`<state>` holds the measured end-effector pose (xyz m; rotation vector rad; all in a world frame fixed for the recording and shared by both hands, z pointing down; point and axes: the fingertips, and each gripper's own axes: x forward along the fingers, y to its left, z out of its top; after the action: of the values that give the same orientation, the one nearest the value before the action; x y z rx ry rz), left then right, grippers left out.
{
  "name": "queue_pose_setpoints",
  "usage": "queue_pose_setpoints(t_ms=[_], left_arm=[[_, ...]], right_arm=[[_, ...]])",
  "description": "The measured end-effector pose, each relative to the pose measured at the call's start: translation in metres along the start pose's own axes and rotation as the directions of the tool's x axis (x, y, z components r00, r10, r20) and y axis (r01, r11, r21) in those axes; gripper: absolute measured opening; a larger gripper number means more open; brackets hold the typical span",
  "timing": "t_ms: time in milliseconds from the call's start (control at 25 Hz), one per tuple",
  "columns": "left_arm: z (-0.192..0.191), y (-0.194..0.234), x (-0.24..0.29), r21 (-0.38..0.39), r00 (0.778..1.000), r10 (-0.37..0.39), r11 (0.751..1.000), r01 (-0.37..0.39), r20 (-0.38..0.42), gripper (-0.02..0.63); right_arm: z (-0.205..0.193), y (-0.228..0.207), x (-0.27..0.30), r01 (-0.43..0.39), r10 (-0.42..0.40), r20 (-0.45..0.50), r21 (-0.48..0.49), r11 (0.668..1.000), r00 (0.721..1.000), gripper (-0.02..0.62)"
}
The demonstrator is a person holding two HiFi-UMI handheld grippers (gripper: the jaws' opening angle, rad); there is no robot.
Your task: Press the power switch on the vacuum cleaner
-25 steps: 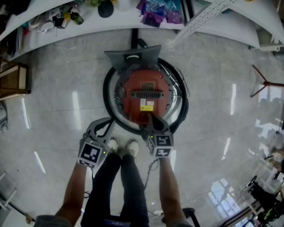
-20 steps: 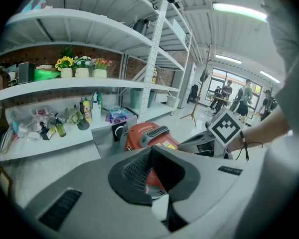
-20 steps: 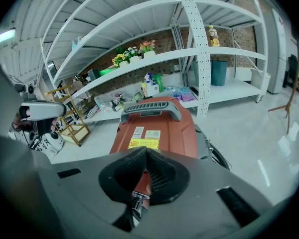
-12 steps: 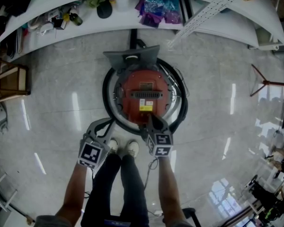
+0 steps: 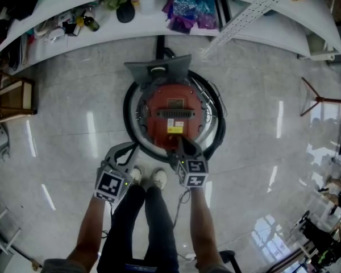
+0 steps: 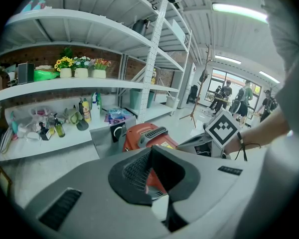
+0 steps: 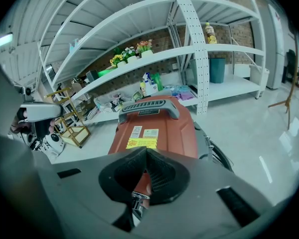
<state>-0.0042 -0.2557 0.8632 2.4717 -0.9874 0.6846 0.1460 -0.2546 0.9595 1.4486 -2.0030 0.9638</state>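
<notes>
Head view: the red canister vacuum cleaner (image 5: pixel 173 114) stands on the pale glossy floor (image 5: pixel 261 152), at 12 o'clock from the person's white shoes (image 5: pixel 158 178). A black hose (image 5: pixel 127 114) loops round the vacuum body. A grey panel (image 5: pixel 159 68) sits at the vacuum's 12 o'clock edge. Beyond it runs a white shelf (image 5: pixel 102 32) carrying bottles and bags.

Right gripper (image 5: pixel 183 145): its tips are at the vacuum's 6 o'clock edge, over the rim of the red shell. In the right gripper view the right gripper (image 7: pixel 146 152) has its jaws together, the ribbed pads meeting at the tip and nothing clamped between them. The vacuum cleaner (image 7: pixel 157 128) fills the field just past the tips. Its grey carry handle (image 7: pixel 149 107) lies at 12 o'clock, and a yellow label (image 7: pixel 142 143) lies just above the tips. I cannot pick out the power switch in any view, and cannot tell whether the tips touch the shell.

Left gripper (image 5: pixel 120 151): it is at about 7 o'clock from the vacuum, near the hose loop and clear of the red shell. In the left gripper view the left gripper (image 6: pixel 150 149) has its jaws closed, with nothing between them. The vacuum cleaner (image 6: pixel 147 133) shows past the tips, and the right gripper's marker cube (image 6: pixel 222 129) shows at 3 o'clock.
</notes>
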Motion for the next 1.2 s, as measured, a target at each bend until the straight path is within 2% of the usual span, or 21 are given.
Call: queue_pose_setpoints(t_ms=[240,480,640,1200], left_arm=[[0.001,-0.003,0.001,-0.003,1.0,-0.003,1.0,0.003,0.001,0.008],[0.002,-0.003,-0.002,0.002,1.0,-0.007,1.0,0.007,0.0,0.008],[0.001,0.001,-0.004,-0.016,1.0,0.008,1.0,-0.008,0.006,0.008],[0.005,-0.004,-0.008,0.009,1.0,0.001,1.0,-0.001,0.007,0.008]], right_arm=[[-0.002,-0.002,0.003,-0.004,0.004,-0.003,0.017,1.0,1.0,0.011],[-0.001,0.016,0.004,-0.007,0.007,-0.011,-0.06,0.998,1.0,0.012],[-0.003,0.012,0.005,-0.029,0.029,0.014,0.018,0.999,0.999,0.012],[-0.005,0.011,0.006,-0.027,0.027,-0.002,0.019,0.999,1.0,0.012]])
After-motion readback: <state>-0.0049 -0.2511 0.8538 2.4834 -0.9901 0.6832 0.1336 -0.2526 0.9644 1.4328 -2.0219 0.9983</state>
